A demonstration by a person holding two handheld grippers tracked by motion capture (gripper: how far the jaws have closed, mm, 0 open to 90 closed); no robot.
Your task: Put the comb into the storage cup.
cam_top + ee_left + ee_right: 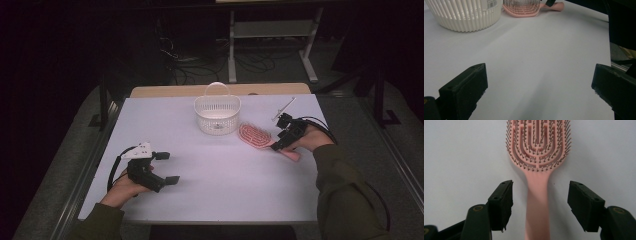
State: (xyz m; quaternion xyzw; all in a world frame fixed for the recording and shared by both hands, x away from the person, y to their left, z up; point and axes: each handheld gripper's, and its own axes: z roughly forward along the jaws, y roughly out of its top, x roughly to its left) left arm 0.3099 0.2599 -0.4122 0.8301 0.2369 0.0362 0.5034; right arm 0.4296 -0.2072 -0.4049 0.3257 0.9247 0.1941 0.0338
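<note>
White table (210, 170), white slatted basket (217, 114), contents unclear, pink hairbrush (255, 135) beside it

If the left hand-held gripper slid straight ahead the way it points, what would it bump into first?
Probably the white basket, or the pink hairbrush beside it; the left hand-held gripper faces bare table until then, and depth is hard to judge.

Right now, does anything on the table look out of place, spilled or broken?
Nothing stands out. The brush lies flat, bristles up, beside the upright basket; the right gripper straddles its handle without touching it.
</note>
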